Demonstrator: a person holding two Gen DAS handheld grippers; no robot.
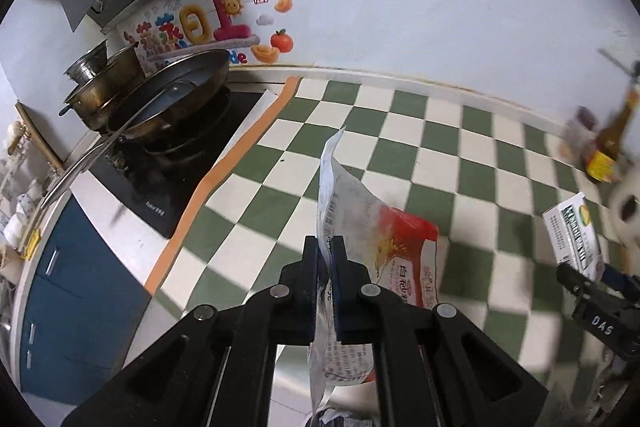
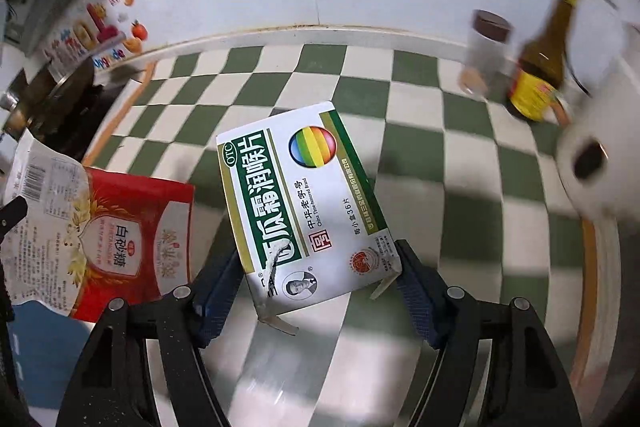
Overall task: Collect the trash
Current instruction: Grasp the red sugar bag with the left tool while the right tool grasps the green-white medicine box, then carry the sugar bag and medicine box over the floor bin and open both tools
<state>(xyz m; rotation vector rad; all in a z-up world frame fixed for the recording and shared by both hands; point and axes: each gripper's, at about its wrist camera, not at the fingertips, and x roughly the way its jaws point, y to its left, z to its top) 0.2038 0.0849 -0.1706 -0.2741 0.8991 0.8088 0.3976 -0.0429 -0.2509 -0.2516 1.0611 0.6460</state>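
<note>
Left wrist: left gripper [image 1: 325,247] pinching sugar bag [image 1: 376,227]; right gripper [image 2: 320,267] clamping medicine box [image 2: 304,199], both aloft.

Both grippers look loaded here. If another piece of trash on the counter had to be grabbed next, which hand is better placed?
Neither clearly. The left gripper is clamped on the red sugar bag, and the right gripper grips the green-and-white lozenge box. Both probably need to drop their loads first.

Black hand-held gripper [image 1: 324,255], blue pads [image 1: 339,291] (silver pivot screws)
</note>
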